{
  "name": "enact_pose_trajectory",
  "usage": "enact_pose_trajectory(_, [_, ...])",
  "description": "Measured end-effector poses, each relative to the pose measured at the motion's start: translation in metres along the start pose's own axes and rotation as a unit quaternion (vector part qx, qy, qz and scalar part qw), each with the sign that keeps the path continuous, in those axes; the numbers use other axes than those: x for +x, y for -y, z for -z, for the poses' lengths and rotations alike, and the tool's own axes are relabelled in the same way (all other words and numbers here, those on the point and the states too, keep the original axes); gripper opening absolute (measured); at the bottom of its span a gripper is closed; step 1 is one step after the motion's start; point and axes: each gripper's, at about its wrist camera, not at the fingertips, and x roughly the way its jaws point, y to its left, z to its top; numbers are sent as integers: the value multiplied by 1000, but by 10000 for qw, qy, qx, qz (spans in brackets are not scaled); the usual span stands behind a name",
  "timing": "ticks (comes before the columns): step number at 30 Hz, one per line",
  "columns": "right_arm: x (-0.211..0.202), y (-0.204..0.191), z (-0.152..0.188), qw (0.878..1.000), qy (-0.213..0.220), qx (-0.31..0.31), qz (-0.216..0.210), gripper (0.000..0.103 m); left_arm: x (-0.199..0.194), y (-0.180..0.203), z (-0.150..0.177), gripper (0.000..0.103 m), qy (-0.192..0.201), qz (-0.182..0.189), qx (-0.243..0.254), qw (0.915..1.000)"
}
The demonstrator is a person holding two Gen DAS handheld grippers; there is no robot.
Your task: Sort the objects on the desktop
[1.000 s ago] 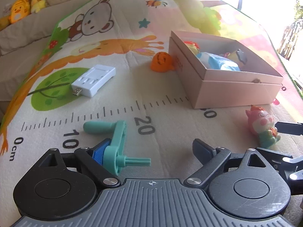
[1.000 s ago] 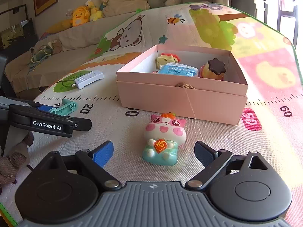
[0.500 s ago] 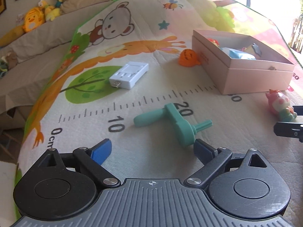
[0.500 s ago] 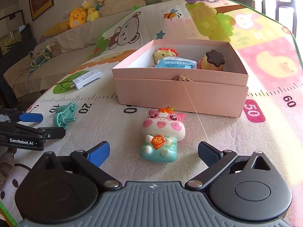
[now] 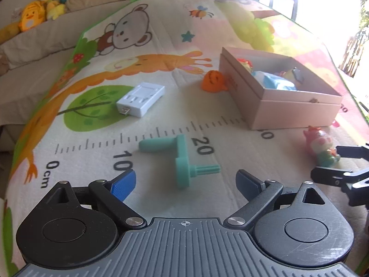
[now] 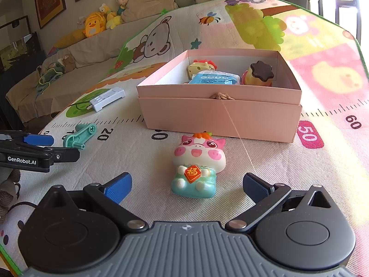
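Note:
A teal crank handle (image 5: 182, 159) lies on the play mat just ahead of my open, empty left gripper (image 5: 185, 183); it also shows in the right wrist view (image 6: 79, 136). A pink pig figurine (image 6: 196, 168) lies just ahead of my open, empty right gripper (image 6: 186, 185), and shows in the left wrist view (image 5: 321, 146). A pink box (image 6: 221, 113) behind the pig holds several small toys and a blue packet. A white charger (image 5: 141, 99) and an orange pumpkin toy (image 5: 213, 82) lie farther back.
The mat's left edge (image 5: 25, 124) drops off toward a sofa with plush toys (image 6: 96, 24). The left gripper's fingers (image 6: 39, 149) show at the left of the right wrist view. A thin string (image 6: 235, 129) runs from the box front.
My left gripper has pulled back and swung, so the teal handle now lies free ahead between the open fingers. My right gripper has crept closer to the pig.

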Motion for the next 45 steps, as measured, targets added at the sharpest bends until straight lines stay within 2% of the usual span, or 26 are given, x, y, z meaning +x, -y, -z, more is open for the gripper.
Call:
enact_pose_trajectory(1, [0,0,0,10000,-1,-3,3,102,5,3,-3,97,16,72,-70,9999])
enact_pose_trajectory(3, [-1,-1,1,10000,12,-11,11,102,17,7,-11,97,-12,-14,-124,9999])
enact_pose_trajectory(5, [-3,-1,1,10000,57,-26,28,102,31,9,-18,90,-107,-180,-203,9996])
enact_pose_trajectory(7, [-7,-4,1,9998,147,-97,40,102,42,7,-24,75,-238,-243,-297,9990])
enact_pose_trajectory(8, [-9,-6,0,9997,181,-178,32,102,43,7,-25,72,-197,-307,-271,9990])
enact_pose_trajectory(10, [-16,-11,-3,9988,303,-373,25,102,41,8,-27,40,-162,-328,-161,9992])
enact_pose_trajectory(12, [-20,-15,-8,9979,420,-493,20,95,35,7,-26,23,-134,-168,-144,9997])
enact_pose_trajectory(15, [-10,-17,-17,9979,265,-578,73,84,20,13,-20,18,57,-69,77,9999])
enact_pose_trajectory(17, [3,-17,-20,9981,63,-565,254,82,9,17,-14,16,154,-19,243,9996])
enact_pose_trajectory(18, [7,-16,-21,9980,-23,-549,320,77,5,18,-12,16,179,2,289,9994])
enact_pose_trajectory(19, [11,-15,-21,9981,-110,-516,327,73,2,19,-10,15,193,20,330,9993])
enact_pose_trajectory(21, [13,-12,-19,9982,-286,-463,232,52,-3,19,-8,14,184,31,360,9992])
enact_pose_trajectory(22, [11,-13,-18,9982,-273,-488,227,48,-4,19,-7,14,162,40,358,9992])
enact_pose_trajectory(30, [-24,-24,-16,9958,-282,-750,-448,47,3,16,-8,19,95,9,168,9998])
enact_pose_trajectory(32, [-31,-28,-16,9946,-292,-782,-624,47,3,16,-6,26,87,-6,179,9998])
enact_pose_trajectory(33, [-32,-30,-15,9940,-309,-787,-688,47,3,15,-5,36,77,9,178,9998])
enact_pose_trajectory(34, [-33,-34,-14,9932,-340,-799,-776,48,2,14,-4,45,65,37,188,9998])
enact_pose_trajectory(36, [-33,-40,-12,9907,-392,-853,-989,52,-3,13,0,55,67,61,255,9996])
enact_pose_trajectory(37, [-34,-43,-11,9893,-379,-900,-1081,56,-7,12,3,58,80,61,315,9995])
enact_pose_trajectory(39, [-41,-49,-12,9876,-201,-1024,-1171,71,-12,11,9,64,97,3,448,9989])
enact_pose_trajectory(40, [-45,-51,-14,9871,-72,-1077,-1181,73,-13,9,11,69,94,-95,494,9987])
enact_pose_trajectory(42, [-52,-52,-20,9867,107,-1105,-1192,79,-13,5,13,70,84,-349,543,9979])
enact_pose_trajectory(45, [-55,-51,-27,9873,268,-1138,-1078,82,-8,-6,10,72,118,-984,471,9940])
